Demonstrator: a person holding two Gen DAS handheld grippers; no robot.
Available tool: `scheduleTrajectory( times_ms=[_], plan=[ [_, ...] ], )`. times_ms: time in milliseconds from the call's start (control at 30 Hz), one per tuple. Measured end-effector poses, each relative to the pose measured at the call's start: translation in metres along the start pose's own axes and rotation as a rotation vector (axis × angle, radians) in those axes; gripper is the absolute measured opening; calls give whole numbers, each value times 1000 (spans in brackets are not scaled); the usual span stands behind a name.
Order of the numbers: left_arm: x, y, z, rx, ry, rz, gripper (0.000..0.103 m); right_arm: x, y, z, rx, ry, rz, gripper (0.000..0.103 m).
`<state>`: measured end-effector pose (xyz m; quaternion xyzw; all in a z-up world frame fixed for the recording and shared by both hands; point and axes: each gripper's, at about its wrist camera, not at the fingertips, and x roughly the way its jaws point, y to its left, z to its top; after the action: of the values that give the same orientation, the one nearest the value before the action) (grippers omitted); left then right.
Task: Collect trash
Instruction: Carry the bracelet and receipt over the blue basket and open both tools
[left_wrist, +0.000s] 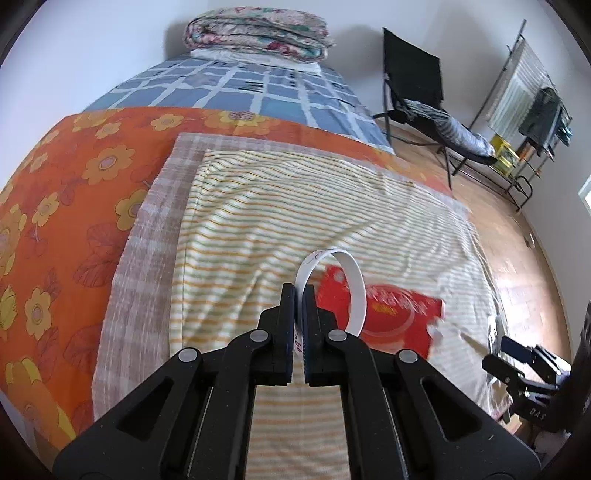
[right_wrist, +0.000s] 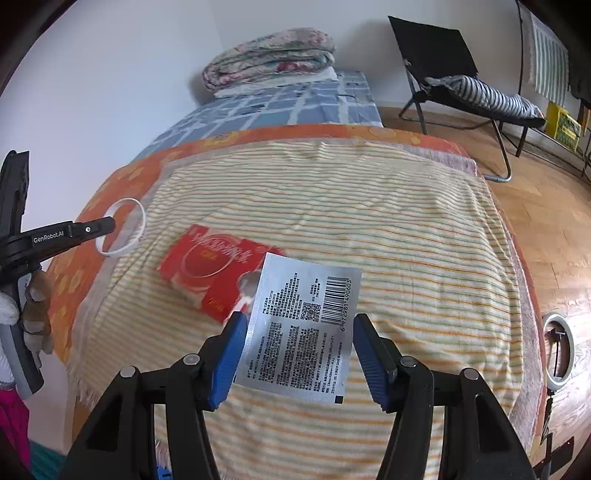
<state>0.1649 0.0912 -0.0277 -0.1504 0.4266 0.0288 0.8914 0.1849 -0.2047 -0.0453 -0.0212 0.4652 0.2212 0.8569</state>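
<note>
Left tongs (left_wrist: 299, 291): closed tight on the white ring (left_wrist: 334, 291), pinching its band at one side so the loop stands up in front of the fingers, lifted off the bed.
Ring in the other view: the white ring (right_wrist: 120, 227) hangs at the far left, held clear above the orange floral sheet (right_wrist: 74, 266).
Red packet (right_wrist: 210, 266): lies flat on the striped towel (right_wrist: 406, 236), between the ring and the silver one; its near corner sits under or just beside the silver sachet's edge, which one I cannot tell.
Silver sachet (right_wrist: 301, 328): printed side up with a barcode, flat on the towel, directly between the blue pads.
Right tongs (right_wrist: 299, 354): open wide, one pad at each side edge of the sachet, not yet pinching it.
Doing the step well: I judge the pick of the sachet is in hand. Thin foil slides, so press the tips into the soft towel and close on the edges, avoiding a fold of cloth and the red packet.
Risk: the ring may twist in its narrow pinch.
</note>
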Motion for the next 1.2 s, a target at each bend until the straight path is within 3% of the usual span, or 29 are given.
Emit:
scheduleTrajectory(
  times_ms=[400, 567, 1200],
  plan=[
    [-57, -34, -54, 100, -13, -59, 1, -47, 23, -33, -60, -41, 49, 61],
    [-75, -40, -86, 117, -7, -76, 1, -54, 27, -53, -58, -20, 82, 61],
    [-88, -40, -200, 185, 87, -51, 1, -61, 55, -133, -127, 73, 139, 62]
  ],
)
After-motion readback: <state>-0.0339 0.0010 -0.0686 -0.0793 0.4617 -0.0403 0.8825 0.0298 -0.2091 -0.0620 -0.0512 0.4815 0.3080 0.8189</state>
